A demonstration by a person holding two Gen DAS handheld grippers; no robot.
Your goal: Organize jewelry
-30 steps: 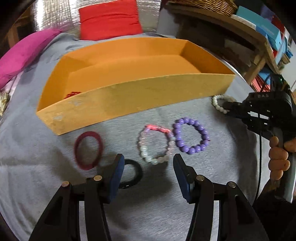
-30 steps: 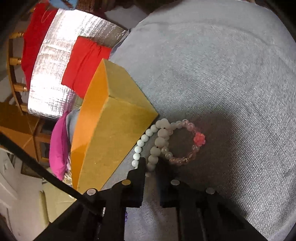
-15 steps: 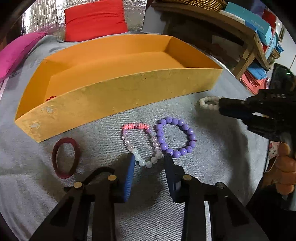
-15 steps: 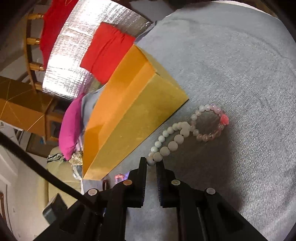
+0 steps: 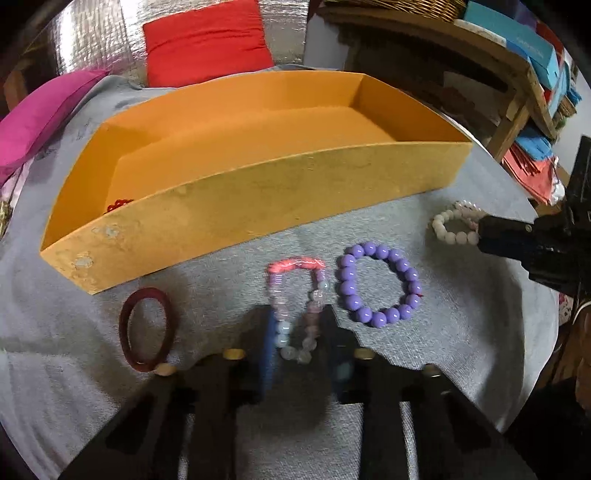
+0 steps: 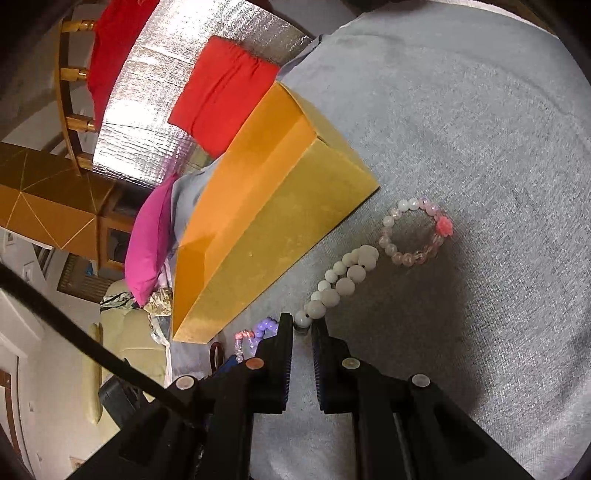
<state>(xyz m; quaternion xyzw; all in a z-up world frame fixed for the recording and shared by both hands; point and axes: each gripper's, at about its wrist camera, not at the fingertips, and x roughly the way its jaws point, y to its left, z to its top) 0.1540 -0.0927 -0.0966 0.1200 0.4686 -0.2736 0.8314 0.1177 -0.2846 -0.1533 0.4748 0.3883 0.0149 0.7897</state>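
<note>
Two claws: left gripper (image 5: 297, 345) closing around pale bead bracelet (image 5: 295, 306), right gripper (image 6: 302, 326) clamped on white bead bracelet (image 6: 340, 286).

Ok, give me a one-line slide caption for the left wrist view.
Left gripper jaws closing around a pastel beaded bracelet beside a purple bead bracelet, orange tray behind.

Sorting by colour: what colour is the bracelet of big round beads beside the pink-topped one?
Purple bracelet; clearest in the left wrist view.

A home: red cushion (image 5: 207, 40), wicker basket (image 5: 399, 5) on wooden shelf (image 5: 491, 55).
</note>
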